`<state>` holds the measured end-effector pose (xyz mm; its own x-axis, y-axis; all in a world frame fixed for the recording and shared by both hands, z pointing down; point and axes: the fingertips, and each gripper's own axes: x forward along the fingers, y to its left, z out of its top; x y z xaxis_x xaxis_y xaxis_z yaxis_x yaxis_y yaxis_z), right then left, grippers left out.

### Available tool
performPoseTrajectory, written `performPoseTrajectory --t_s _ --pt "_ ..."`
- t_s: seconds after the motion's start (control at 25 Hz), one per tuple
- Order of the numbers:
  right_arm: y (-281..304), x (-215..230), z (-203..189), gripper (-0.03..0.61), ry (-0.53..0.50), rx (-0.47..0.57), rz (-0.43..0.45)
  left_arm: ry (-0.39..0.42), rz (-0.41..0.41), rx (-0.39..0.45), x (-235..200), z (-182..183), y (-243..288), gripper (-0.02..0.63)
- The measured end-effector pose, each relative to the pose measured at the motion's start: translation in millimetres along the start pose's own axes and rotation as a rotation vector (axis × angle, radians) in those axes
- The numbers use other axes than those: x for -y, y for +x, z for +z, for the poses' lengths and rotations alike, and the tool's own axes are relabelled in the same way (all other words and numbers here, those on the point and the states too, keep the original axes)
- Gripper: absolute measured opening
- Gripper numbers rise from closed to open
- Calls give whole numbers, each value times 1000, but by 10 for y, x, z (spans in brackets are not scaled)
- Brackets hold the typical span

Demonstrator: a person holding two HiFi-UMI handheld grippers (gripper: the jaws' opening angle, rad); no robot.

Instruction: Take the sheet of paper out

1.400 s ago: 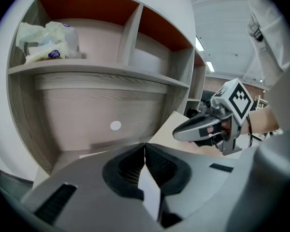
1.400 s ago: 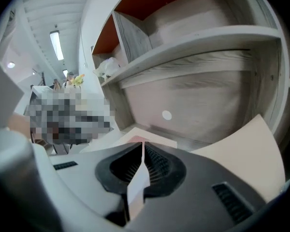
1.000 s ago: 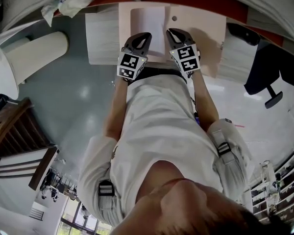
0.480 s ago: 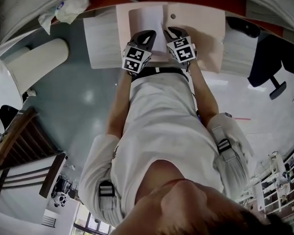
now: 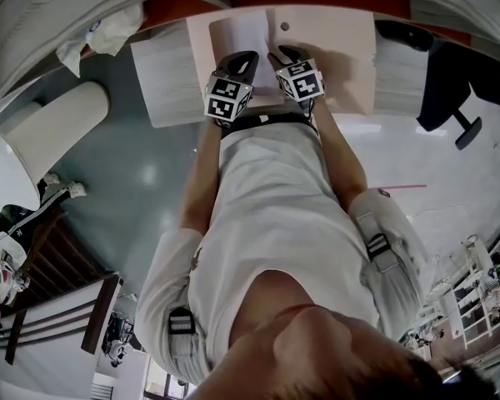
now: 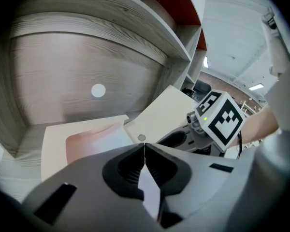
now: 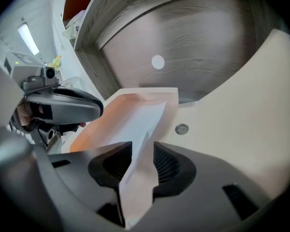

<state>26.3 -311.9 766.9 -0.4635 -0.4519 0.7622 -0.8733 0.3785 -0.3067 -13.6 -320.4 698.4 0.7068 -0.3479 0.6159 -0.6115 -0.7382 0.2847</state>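
Sheet of paper (image 5: 242,32) lies in the open folder (image 5: 342,65), 12 o'clock of me. Left tool (image 6: 144,151) is clamped on its near edge. Right tool (image 7: 142,152) has just been opening and straddles the sheet without pressing. Judged thin, floppy, tearable: hold it by the edge.

Black office chair (image 5: 437,82) right, white cylinder (image 5: 62,132) left, grey floor (image 5: 142,182)
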Motion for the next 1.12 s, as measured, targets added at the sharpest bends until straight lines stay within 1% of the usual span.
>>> performPoseTrajectory --t_s 0.16,0.32,0.52,0.72,0.84,0.92,1.12 --pt "105 -42 5 155 -2 -14 2 -15 -4 -6 -28 -57 33 23" --pt "240 -63 -48 155 -20 -57 -3 -29 -11 -18 -46 -130 77 23" --pt "380 -38 -92 141 17 -92 -20 -36 -14 -22 -67 -160 79 23" --pt "391 -4 -94 85 -7 -87 -58 -31 -15 -17 -45 -145 66 23" --pt "389 48 -95 38 -27 -79 -87 -26 -10 -19 -38 -144 53 23" --pt "393 78 -115 25 -8 -75 -92 -23 -7 -21 -34 -148 40 23" --pt "373 90 -115 21 16 -57 -79 -13 0 -22 27 -121 21 23"
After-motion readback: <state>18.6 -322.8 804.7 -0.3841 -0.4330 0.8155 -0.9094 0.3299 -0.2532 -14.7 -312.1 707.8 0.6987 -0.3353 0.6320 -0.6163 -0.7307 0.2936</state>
